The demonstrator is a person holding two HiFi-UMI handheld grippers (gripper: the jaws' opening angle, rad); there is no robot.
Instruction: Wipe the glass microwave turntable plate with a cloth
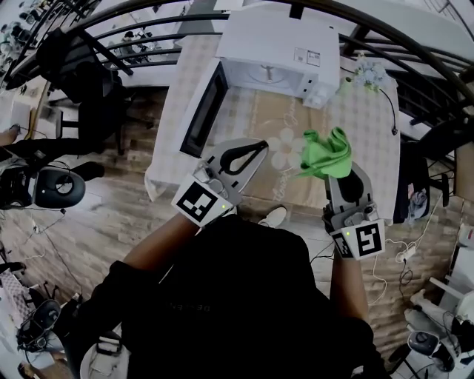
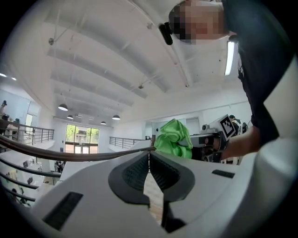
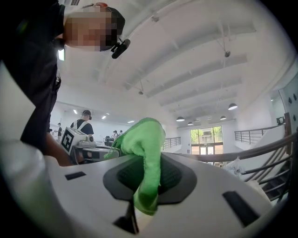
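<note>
My right gripper point(image 1: 335, 170) is shut on a bright green cloth point(image 1: 326, 154), held up over the table's near edge. In the right gripper view the cloth point(image 3: 142, 139) bunches above the jaws and hangs down between them. My left gripper point(image 1: 258, 147) is raised beside it, shut, with nothing visible between its fingers point(image 2: 139, 168). Both grippers point up toward the ceiling. The left gripper view shows the cloth point(image 2: 173, 138) just past its tips. The white microwave point(image 1: 275, 44) stands open at the table's far end. A pale round shape point(image 1: 264, 74) lies inside its cavity; I cannot tell whether it is the glass plate.
The microwave door point(image 1: 204, 109) swings out to the left over the table point(image 1: 355, 126), which has a checked cover. A small white plant point(image 1: 368, 74) sits right of the microwave. A dark railing point(image 1: 148, 15) curves behind. Chairs point(image 1: 81, 81) stand left; cables point(image 1: 404, 255) lie on the wooden floor.
</note>
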